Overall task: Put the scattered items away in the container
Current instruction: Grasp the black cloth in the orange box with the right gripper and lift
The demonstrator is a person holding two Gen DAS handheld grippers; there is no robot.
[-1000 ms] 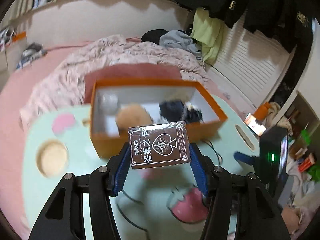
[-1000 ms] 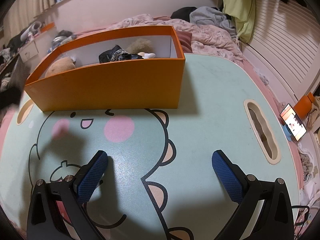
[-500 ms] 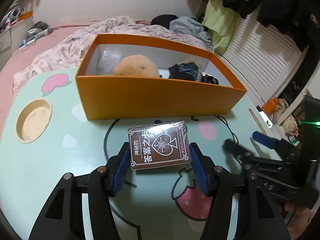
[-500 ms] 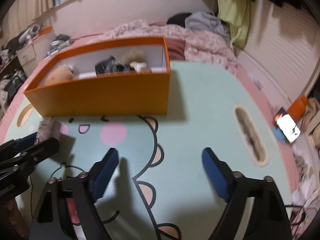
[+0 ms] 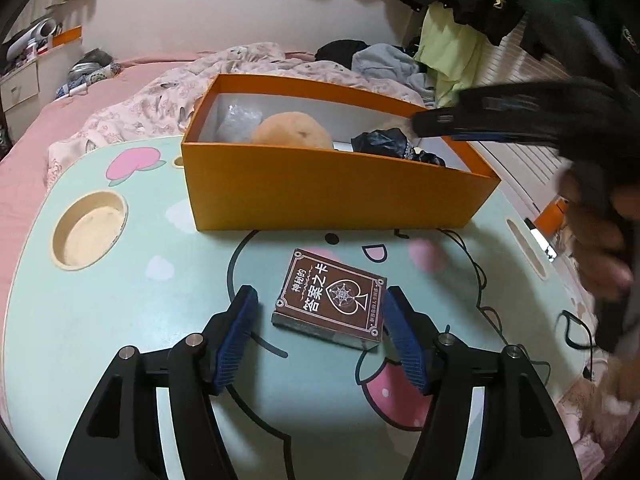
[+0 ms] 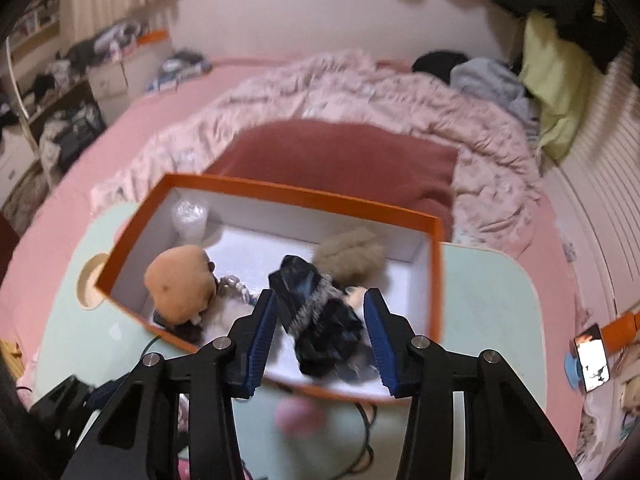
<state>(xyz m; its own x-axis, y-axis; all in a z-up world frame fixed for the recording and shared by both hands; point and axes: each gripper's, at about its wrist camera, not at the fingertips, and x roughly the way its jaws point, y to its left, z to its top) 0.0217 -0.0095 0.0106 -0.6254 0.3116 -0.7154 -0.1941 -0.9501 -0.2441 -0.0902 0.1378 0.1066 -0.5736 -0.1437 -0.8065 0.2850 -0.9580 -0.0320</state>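
We record the left gripper (image 5: 318, 307) low over the mint-green cartoon-printed counter (image 5: 120, 300), its blue-padded jaws standing apart; they have just been opening. Between them lies the brown rectangular card box with white Chinese lettering and a spade emblem (image 5: 331, 297), flat on the counter, turned slightly askew. The left pad stands clear of the box; the right pad sits just beside or against its right edge, and we cannot tell which. The box is not lifted. It lies outside and just in front of the orange cardboard container with white interior (image 5: 320, 192).

In the right wrist view, the right gripper (image 6: 319, 322) hangs above the near part of the container (image 6: 436, 280). Its jaws have just been closing and now stand partly open. Seen between them is a dark blue-black bundle with a grey furry band (image 6: 320, 320), which lies inside the container. The frame is blurred, so we cannot tell whether the pads touch the bundle; a gap shows on the left side.

Also inside the container: a round tan plush item (image 6: 180, 286) at the near left, a beige fluffy pompom (image 6: 352, 254) toward the far right, and a crumpled clear plastic piece (image 6: 190, 216) in the far left corner.

From the left wrist view, the right gripper (image 5: 452, 128) appears as a blurred dark shape over the container's right end.
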